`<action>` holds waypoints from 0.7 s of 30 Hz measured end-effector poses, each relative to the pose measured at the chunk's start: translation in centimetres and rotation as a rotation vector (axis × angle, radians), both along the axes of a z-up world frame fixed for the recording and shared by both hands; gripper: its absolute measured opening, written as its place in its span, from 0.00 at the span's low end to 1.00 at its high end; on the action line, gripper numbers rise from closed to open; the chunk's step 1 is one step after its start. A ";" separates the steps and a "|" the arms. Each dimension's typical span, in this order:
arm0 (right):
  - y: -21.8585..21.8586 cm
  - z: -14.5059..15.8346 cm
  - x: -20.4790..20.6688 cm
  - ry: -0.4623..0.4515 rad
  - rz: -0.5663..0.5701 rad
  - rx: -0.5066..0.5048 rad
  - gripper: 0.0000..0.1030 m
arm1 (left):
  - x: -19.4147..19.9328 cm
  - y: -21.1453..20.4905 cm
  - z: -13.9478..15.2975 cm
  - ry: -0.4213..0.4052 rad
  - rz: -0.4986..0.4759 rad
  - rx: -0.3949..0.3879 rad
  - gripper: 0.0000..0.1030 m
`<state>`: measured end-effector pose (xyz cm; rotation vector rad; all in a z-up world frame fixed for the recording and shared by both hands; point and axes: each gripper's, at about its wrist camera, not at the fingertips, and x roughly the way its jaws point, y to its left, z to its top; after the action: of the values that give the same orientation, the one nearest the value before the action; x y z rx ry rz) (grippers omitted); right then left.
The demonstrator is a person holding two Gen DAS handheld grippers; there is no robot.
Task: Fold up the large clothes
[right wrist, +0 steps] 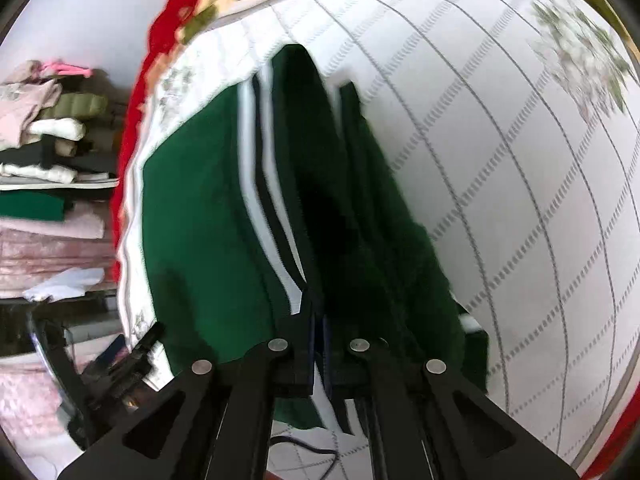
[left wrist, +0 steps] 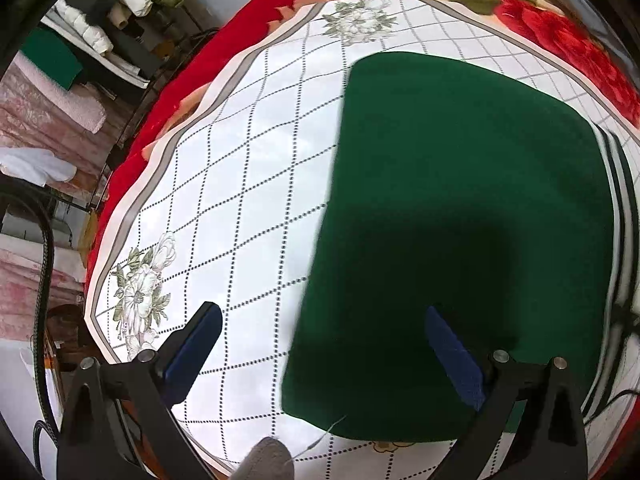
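A large dark green garment (left wrist: 460,180) lies flat on a white sheet with a dotted grid and flower prints (left wrist: 240,200). Its white and dark striped band (left wrist: 618,200) runs along the right edge. My left gripper (left wrist: 324,340) hovers open above the garment's near left edge, blue pads (left wrist: 192,348) wide apart with nothing gripped. In the right wrist view, my right gripper (right wrist: 318,320) is shut on the garment (right wrist: 200,220) at its striped band (right wrist: 260,184). The cloth there is lifted and hangs in dark folds over the sheet (right wrist: 500,200).
A red floral blanket (left wrist: 560,32) lies under the sheet and shows around its edges. Stacks of folded clothes (left wrist: 100,20) (right wrist: 48,140) sit on shelves off to the left. A black cable (left wrist: 46,248) hangs at the left. A grey-gloved fingertip (left wrist: 268,458) shows at the bottom.
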<state>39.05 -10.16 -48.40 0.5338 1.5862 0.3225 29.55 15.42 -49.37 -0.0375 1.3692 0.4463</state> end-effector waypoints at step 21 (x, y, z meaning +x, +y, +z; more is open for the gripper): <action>-3.3 -8.8 6.0 0.012 0.116 0.399 0.98 | 5.9 8.0 -6.6 -0.099 0.008 -0.703 1.00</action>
<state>45.01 -13.43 -57.18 0.7497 1.5735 0.7343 35.48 23.42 -55.97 -0.6331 1.3696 -0.0488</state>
